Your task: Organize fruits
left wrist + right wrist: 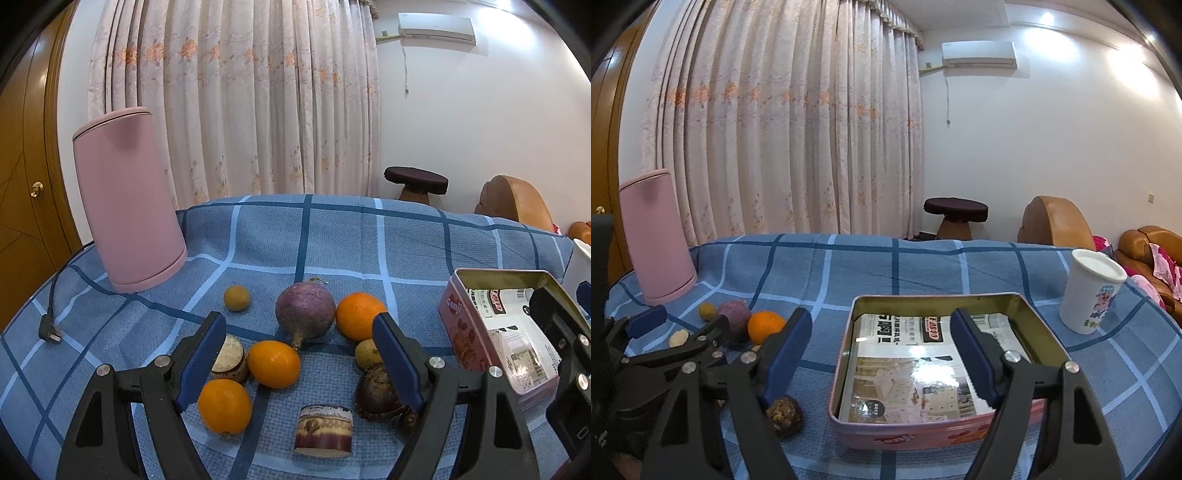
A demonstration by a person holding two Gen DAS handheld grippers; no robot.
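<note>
from the left wrist, the left gripper (299,354) hangs just above the checked tablecloth (369,236) with its jaws spread wide and nothing between them. the produce lies loose in a cluster ahead of it: three oranges (273,363), (224,405), (360,315), a round purple root (305,314), a darker bulb (376,391) tucked by the right finger, a small yellowish fruit (236,297) farther back, and two cut purple-skinned sections (323,430), (229,357). the nearest orange sits roughly on the line between the fingers, so this looks like a lining-up for a pick. the pink tin (461,332) waits open at the right, lined with printed paper and holding no fruit, probably the place meant to collect them. a tall pink canister (129,199) stands behind at the left.

from the right wrist, the right gripper (879,354) is also parted and empty, poised over the tin's (923,430) near rim, perhaps to steady it or receive. the dark bulb (785,410) lies just left of the tin; one orange (765,325) and the purple root (733,314) show beyond. a white cup (1089,295) stands apart at the right. sorting seems barely begun.
</note>
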